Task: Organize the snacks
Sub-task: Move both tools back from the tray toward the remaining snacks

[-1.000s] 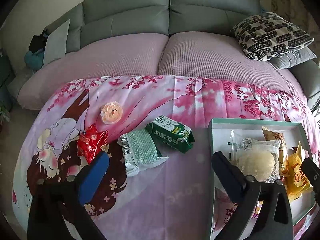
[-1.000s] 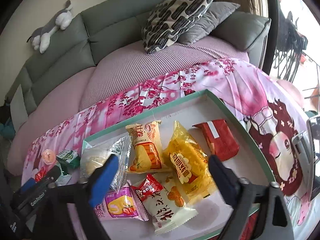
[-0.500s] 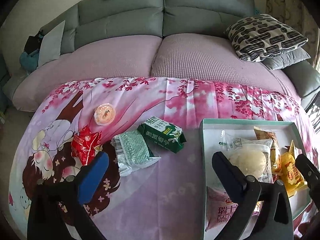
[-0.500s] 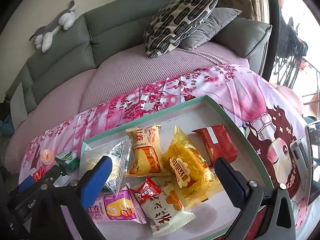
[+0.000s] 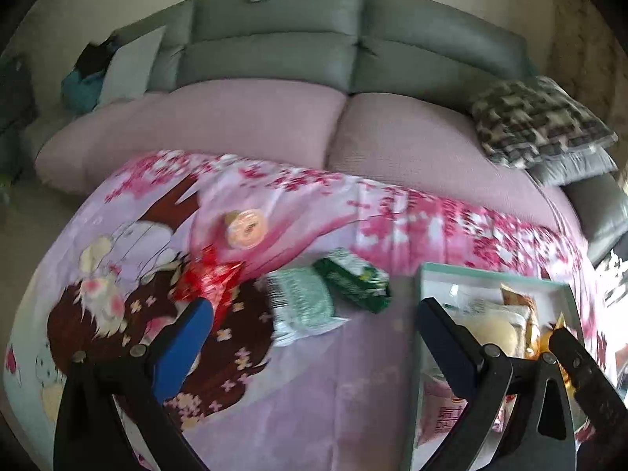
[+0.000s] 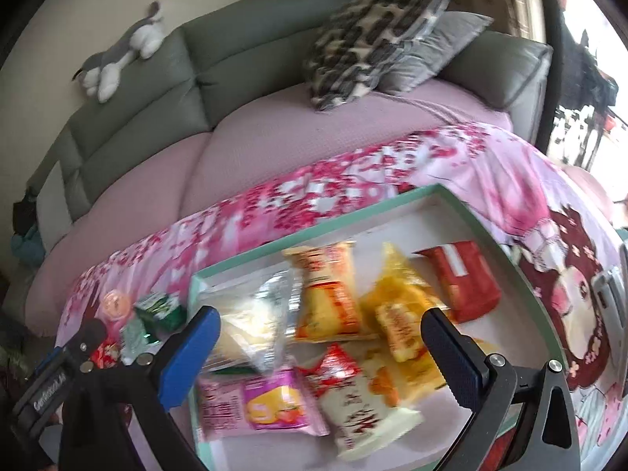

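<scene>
Home living room, grey sofa (image 5: pixel 274 51), patterned cushion (image 6: pixel 373 35), plush toy (image 6: pixel 117 55), cartoon blanket (image 5: pixel 314 373)

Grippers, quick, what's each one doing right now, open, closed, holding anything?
Left gripper: open, holding nothing, over the loose snacks on the cloth.
Right gripper: open, holding nothing, over the snack tray.

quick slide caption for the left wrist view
Open left gripper above four loose snacks on the pink floral cloth; the teal-rimmed tray of packets sits to the right, sofa behind.
</scene>
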